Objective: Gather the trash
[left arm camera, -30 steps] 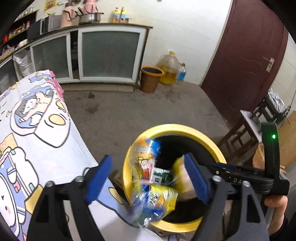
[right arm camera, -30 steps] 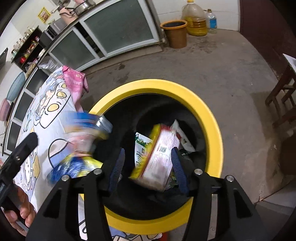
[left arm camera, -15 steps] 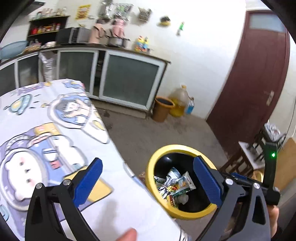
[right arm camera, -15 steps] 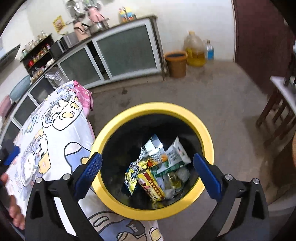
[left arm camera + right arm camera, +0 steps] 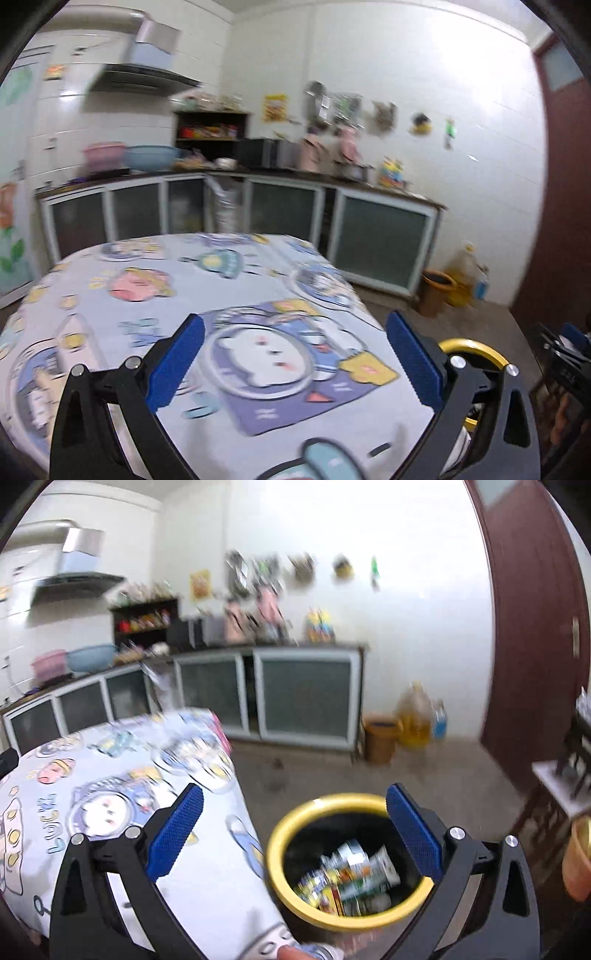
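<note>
1. Left gripper (image 5: 295, 354): lower centre of the left wrist view; blue-padded jaws spread wide, nothing between them; cartoon-print tablecloth (image 5: 147, 295) fills the space beneath.
2. Right gripper (image 5: 293, 832): lower centre of the right wrist view; jaws spread wide and empty, positioned over the edge of the table and the bin.
3. Trash bin (image 5: 280, 834): black interior, yellow rim; lower centre-right of the right wrist view, standing on the floor just beside the table edge. In the left wrist view only an arc of its yellow rim (image 5: 469, 347) shows, lower right, behind the right-hand finger.
4. Trash (image 5: 351, 875): several crumpled snack wrappers and small cartons, lying inside the bin at its bottom; prints blurred, not legible.
5. Kitchen cabinets (image 5: 306, 698): glass-fronted, along the back wall, middle of the frame.
6. Brown bucket (image 5: 380, 734): on the floor, centre right, next to a yellow oil jug (image 5: 415, 716).
7. Dark red door (image 5: 532, 627): right side of the frame.
</note>
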Available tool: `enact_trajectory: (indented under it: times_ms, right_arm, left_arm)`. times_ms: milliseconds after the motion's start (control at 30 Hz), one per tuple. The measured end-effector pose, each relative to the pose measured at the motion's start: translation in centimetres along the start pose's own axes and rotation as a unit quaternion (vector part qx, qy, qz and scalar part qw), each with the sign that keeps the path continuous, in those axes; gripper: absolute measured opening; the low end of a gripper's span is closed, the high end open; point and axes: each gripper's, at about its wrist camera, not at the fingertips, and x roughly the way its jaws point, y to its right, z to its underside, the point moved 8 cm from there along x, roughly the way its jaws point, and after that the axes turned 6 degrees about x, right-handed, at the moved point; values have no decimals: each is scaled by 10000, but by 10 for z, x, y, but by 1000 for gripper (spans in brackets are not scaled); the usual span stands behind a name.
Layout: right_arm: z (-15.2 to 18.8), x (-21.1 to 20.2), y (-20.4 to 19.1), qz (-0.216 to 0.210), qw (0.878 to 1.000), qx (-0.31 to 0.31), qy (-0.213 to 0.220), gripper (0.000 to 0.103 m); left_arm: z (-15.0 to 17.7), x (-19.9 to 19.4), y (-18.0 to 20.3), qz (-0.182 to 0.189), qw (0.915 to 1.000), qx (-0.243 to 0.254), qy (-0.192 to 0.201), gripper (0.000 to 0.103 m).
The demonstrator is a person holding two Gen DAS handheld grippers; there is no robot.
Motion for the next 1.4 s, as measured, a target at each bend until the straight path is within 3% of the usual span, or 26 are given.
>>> enact_trajectory:
  times_ms: [133,367,600,900,1133,1400]
  right_arm:
    - [-11,-34,-26,-120,9982,-172,560,95]
    - [-11,-65,-53,-449,9947,-144,910,95]
    - [28,-76,-65,-480,9945,-190,909,95]
    - [84,-84,-74,-342,9977,-143,565,95]
    - [93,-85,-78,-323,9981,-141,507,95]
    - [98,-76,-67,-235,9993,53,278,95]
  left_arm:
    - [0,-46,-48,-671,9971,-208,303,95]
    - [16,-99,-85,-1444,9881,161,501,95]
    - [71,-103,-84,-1450,9893,-39,150,95]
    - [142,-87,-81,-1069,9912,-453,-628,95]
    - [147,-85,-61,-936,9931,-123,-691,95]
    - [143,-83,-57,-933,9933,-91,-674,95]
